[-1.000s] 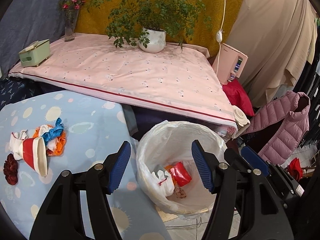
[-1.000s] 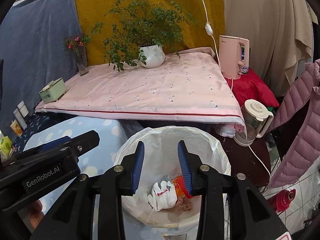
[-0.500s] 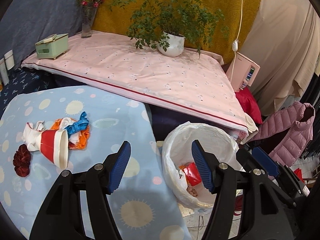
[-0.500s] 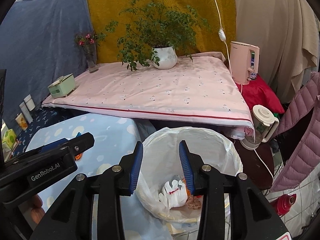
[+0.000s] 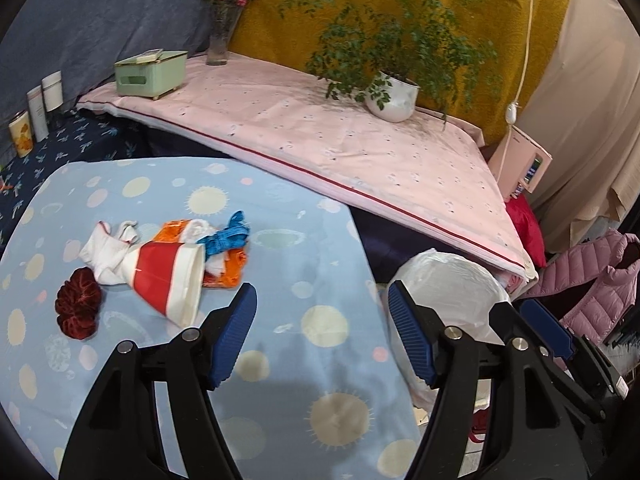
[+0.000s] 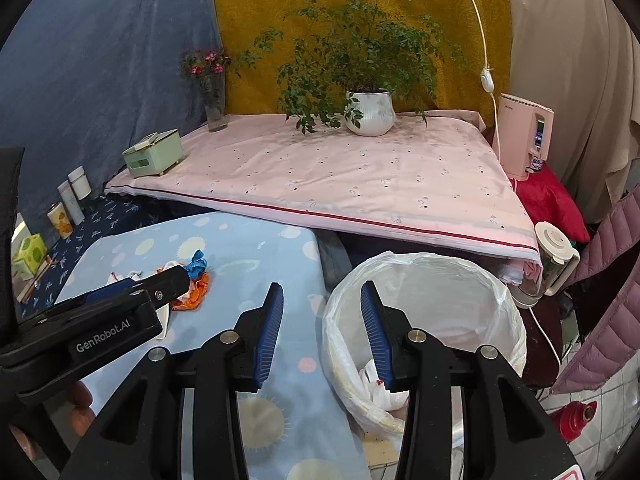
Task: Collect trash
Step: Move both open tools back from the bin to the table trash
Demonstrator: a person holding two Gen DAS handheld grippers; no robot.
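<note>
Fingers of the left gripper (image 5: pixel 322 336) stand well apart with nothing between them, having just been opening, and hang over the near middle of the blue spotted table (image 5: pixel 280 272). Toward its left edge lies the remaining trash: a red-and-white paper cup (image 5: pixel 168 280) on its side, a crumpled white rag (image 5: pixel 108 250), an orange wrapper (image 5: pixel 228 268), a blue ribbon (image 5: pixel 224 236) and a dark red fuzzy scrap (image 5: pixel 78 308), clustered and partly overlapping. The soft pieces likely compress easily; the cup, stiffer and conical, is best pinched across its rim.

From the right wrist, the right gripper (image 6: pixel 322 330) is about half open and empty, straddling the table's right edge and the bin. The bin (image 6: pixel 500 280), lined with thin translucent plastic, stands just beside that edge and holds a white glove-like scrap (image 6: pixel 370 380). The left gripper should approach low, taking one item singly.
</note>
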